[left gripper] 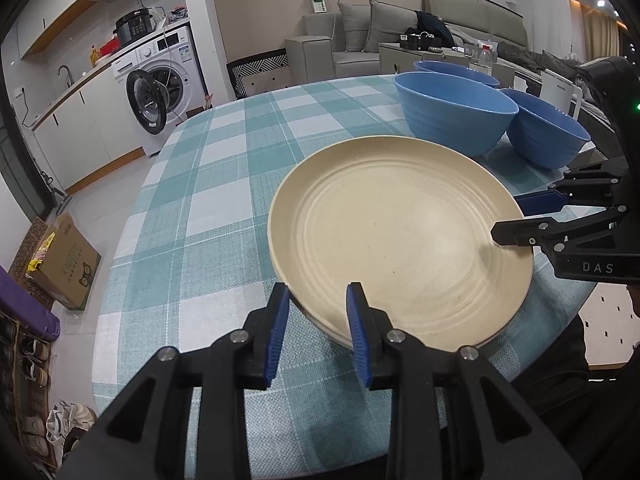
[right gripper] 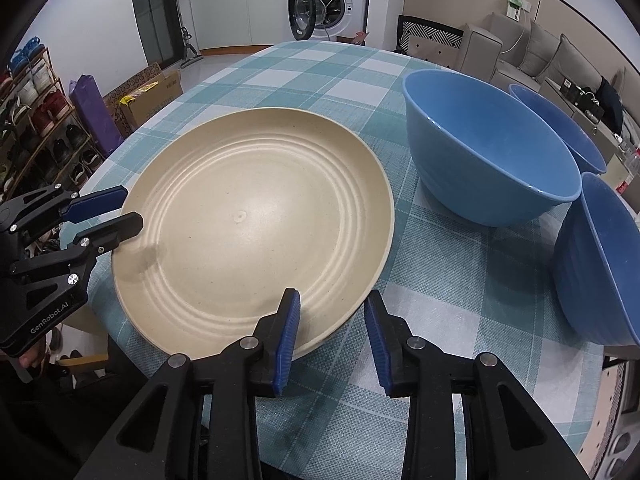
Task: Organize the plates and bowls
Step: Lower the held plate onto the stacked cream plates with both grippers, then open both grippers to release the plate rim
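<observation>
The plate (left gripper: 400, 240) lies on the checked surface (left gripper: 208, 208) near its right edge, with three blue bowls just beyond it: the big bowl (left gripper: 452, 112) closest to the plate, a second bowl (left gripper: 548, 136) right of it, and a far bowl (left gripper: 456, 70) behind. None of the bowls is nested, so the sorting looks to be at an early step: taking hold of the plate.

The left claw (left gripper: 316, 300) stands narrow-to-middling, its blue pads astride the plate's near rim, one pad outside the rim and one over the plate; I cannot tell whether either touches. The right claw (right gripper: 332, 304) is likewise parted, its left pad over the plate's near-right rim, its right pad over the cloth. In the left wrist view the right claw comes in from the right, one finger above the rim and one below, not yet pinched.

Next, I judge, one claw must close on the rim and lift; the plate is shallow and smooth, so the pinch needs to sit well onto the rim. The plate overhangs the surface edge, so a push could tip it off.

Writing: "DAS" on the right claw body, "GenRobot.AI" on the left. The box (left gripper: 60, 260) on the floor carries print too small to read.
</observation>
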Motion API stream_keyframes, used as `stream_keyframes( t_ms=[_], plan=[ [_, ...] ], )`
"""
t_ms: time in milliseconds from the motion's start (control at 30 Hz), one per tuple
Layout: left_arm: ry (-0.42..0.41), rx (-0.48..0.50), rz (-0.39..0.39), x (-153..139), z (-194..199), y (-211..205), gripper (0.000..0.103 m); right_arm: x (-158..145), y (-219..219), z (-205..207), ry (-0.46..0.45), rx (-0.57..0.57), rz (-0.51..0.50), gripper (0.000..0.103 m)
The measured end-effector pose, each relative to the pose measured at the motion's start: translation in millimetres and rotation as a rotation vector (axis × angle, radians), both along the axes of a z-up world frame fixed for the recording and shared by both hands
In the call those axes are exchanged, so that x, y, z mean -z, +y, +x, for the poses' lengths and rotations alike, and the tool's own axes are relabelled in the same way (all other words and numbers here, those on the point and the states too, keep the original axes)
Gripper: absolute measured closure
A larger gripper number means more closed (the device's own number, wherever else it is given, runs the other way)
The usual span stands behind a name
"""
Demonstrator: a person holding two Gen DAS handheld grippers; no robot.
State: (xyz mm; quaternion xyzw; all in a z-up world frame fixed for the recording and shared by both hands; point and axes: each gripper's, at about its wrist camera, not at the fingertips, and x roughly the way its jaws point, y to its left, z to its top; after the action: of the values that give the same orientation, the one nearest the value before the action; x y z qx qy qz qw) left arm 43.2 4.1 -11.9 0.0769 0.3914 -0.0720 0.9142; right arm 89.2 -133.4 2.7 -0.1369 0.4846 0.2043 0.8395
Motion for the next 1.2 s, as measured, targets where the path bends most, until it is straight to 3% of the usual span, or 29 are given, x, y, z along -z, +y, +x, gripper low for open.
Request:
stream_keyframes(
  t_ms=[400, 433, 500, 700, 967, 1033, 1200],
  plan=[
    [-0.009, -0.014, 0.014, -2.5, -2.5, 3.2, 0.072, -0.4, -0.2, -6.6, -0.02, -0.006, -0.012, 0.054],
    [-0.01, -0.019, 0.013, -2.8, -2.8, 3.6, 0.07, -0.5, -0.5, -6.5, -0.021, -0.004, -0.013, 0.053],
    [-0.017, -0.029, 0.016, -3.8, -3.5, 4.8, 0.052, -0.5, -0.8, -6.8, -0.024, 0.002, -0.017, 0.05],
    [-0.01, -0.032, 0.018, -2.1, -2.0, 5.1, 0.05, 0.9, -3.5, -6.5, -0.02, 0.005, -0.004, 0.038],
    [0.025, -0.007, -0.028, 4.6, 1.9, 3.6, 0.049, 8.5, -6.2, -1.9, 0.049, -0.007, 0.108, 0.038],
    [0.032, 0.009, -0.044, 5.9, 1.6, 2.2, 0.049, 8.3, -2.4, -4.2, 0.04, -0.025, 0.11, 0.045],
    [0.03, 0.035, -0.04, 7.3, 0.9, -5.1, 0.051, 7.8, 1.0, -5.2, 0.009, -0.014, 0.09, 0.052]
  ],
)
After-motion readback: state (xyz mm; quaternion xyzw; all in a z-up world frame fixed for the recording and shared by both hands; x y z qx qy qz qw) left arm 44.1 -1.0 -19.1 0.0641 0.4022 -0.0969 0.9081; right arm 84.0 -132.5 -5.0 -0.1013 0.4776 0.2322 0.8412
